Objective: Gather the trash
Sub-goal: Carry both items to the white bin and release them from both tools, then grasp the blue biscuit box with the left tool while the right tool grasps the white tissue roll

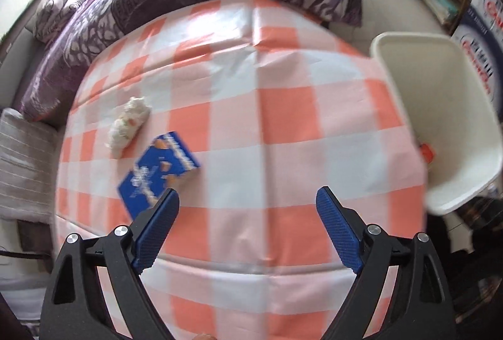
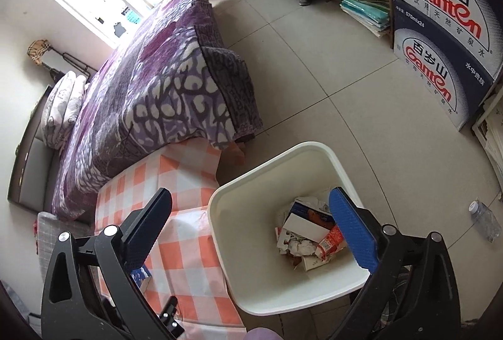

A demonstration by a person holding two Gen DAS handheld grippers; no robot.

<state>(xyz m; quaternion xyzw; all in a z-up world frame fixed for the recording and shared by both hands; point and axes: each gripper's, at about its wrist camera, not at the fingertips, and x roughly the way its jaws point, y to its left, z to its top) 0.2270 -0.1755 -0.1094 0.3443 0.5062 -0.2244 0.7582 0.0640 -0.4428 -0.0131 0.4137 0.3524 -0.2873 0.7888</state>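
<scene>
One white plastic rectangular trash bin (image 2: 248,292) sits beneath the spread, empty right gripper (image 2: 251,208). One blue cardboard snack box (image 1: 160,173) lies diagonally just ahead-left of the spread, empty left gripper (image 1: 248,198); one crumpled white wrapper (image 1: 129,126) lies beyond, similarly slanted.

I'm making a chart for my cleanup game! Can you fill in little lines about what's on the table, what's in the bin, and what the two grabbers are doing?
table: checked tablecloth, orange and white
trash on table: blue box beside crumpled wrapper
bin: white bin next to the table, on the floor
in bin: cartons and crumpled paper
left gripper: jaws open, empty, over the table near the blue box
right gripper: jaws open, empty, above the bin
floor extra: plastic bottle
</scene>
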